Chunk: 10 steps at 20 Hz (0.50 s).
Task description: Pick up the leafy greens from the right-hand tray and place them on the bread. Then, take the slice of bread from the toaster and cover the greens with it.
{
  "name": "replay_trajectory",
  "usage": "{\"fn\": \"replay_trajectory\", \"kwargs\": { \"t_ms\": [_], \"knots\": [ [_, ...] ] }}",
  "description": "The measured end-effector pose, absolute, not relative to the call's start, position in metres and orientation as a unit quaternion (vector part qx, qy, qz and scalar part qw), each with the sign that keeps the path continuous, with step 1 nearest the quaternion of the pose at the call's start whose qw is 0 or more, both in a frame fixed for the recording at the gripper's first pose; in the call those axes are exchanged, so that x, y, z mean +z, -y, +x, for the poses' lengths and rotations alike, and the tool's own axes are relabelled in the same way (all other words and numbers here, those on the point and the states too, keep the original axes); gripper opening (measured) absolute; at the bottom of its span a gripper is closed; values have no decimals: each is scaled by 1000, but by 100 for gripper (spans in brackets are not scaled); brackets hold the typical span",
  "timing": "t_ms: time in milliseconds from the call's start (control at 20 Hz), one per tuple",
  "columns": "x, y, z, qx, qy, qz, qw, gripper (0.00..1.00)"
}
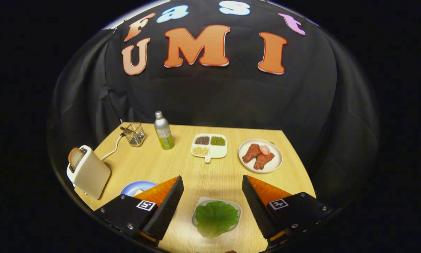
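The gripper (212, 191) hangs above the wooden table (182, 168) with its fingers spread wide and nothing held between them. The leafy greens (216, 218) lie flat on a small pale tray (235, 204) between the two fingers, below their tips, and nothing rests on the leaf or blocks the way to it. Beside the left finger, partly hidden behind it, sits a blue plate (136, 187) with a corner of bread (138, 192) just showing on it. Further left stands a cream toaster (90, 172) with a slice of bread (75, 157) sticking up from its slot, and its cord runs back toward a wire basket (135, 134). Beyond the fingers stand a green bottle (163, 130), a divided dish (209, 146) of beans and grains, and a plate of meat (260, 155), all well apart from the greens.
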<state>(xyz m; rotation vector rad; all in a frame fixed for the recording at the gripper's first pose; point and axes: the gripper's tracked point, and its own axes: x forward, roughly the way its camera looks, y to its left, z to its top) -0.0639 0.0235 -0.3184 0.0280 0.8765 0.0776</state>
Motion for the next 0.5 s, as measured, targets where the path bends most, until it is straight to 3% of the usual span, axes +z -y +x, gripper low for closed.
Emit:
{"fn": "replay_trajectory", "kwargs": {
  "t_ms": [500],
  "knots": [
    [-403,-29,-117,55,-569,20,820,100]
  ]
}}
